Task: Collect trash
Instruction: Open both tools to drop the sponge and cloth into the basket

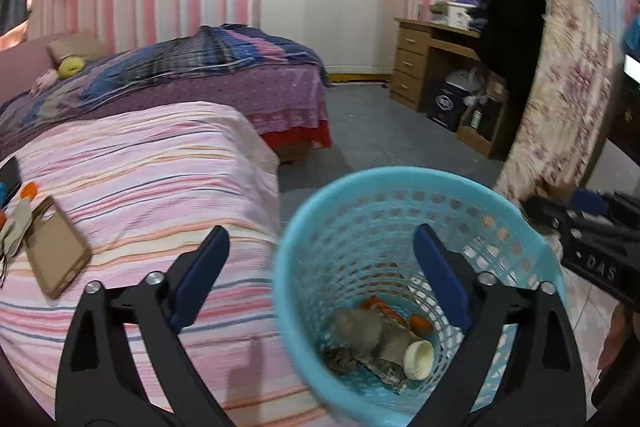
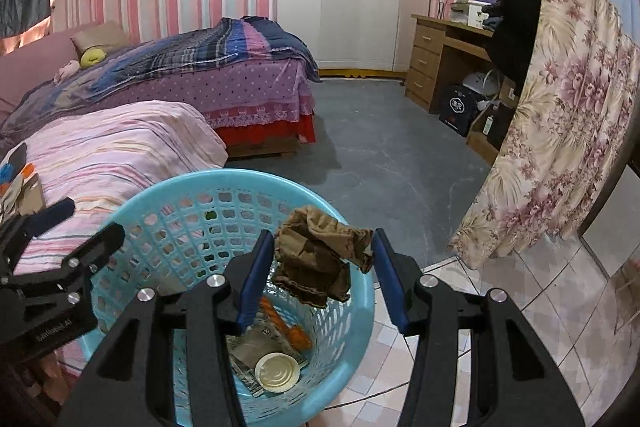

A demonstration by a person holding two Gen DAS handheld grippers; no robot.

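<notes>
Right hand-held gripper (image 2: 322, 259) pinches a crumpled brown wrapper (image 2: 320, 259) between its blue pads, low centre of the right wrist frame, directly above the blue basket (image 2: 132, 211) opening. Release looks next; the far rim is close under the wrapper. Left hand-held gripper (image 1: 320, 267) is spread, empty, straddling the basket's near rim, with the striped bed (image 1: 140, 163) at left.

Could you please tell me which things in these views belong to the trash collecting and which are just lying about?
Part of the job:
- blue basket
- crumpled brown paper between the right claw fingers, above the basket
- trash already inside: white lid, orange wrapper
- left claw, open

Just lying about:
- phone on the striped bed
- floral curtain
- wooden desk
</notes>
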